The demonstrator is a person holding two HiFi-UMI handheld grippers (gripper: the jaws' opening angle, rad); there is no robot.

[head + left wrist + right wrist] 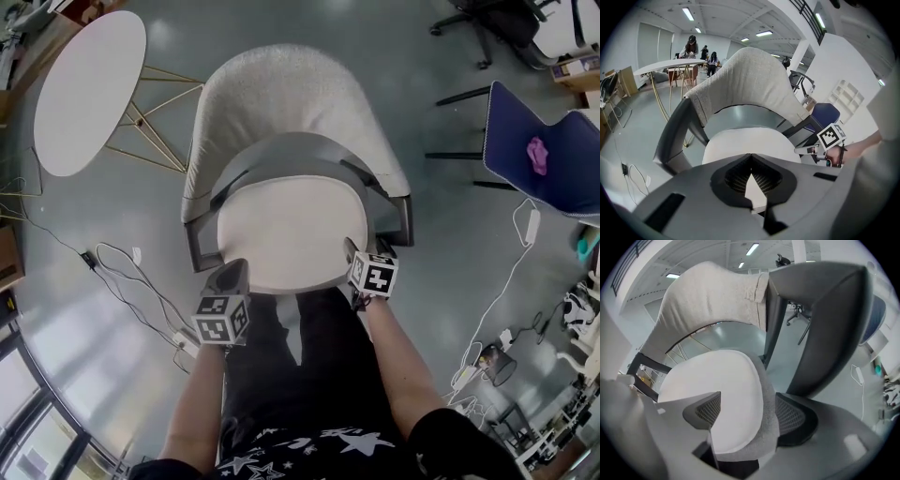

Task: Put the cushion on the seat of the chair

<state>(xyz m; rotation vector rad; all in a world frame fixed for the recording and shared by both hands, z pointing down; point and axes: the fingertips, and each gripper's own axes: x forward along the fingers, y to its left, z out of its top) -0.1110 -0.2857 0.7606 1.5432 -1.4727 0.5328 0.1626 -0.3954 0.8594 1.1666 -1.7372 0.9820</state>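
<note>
Pale, rounded cushion point(286, 230) lying on the seat of the chair point(300, 94), within the dark arm frame and below the fabric-covered backrest. Left tool point(750, 159) is closed on the cushion's near edge at front left. Right tool point(747, 414) stands wide open at front right, with the cushion's grey rim between its jaws, unclamped.
</note>
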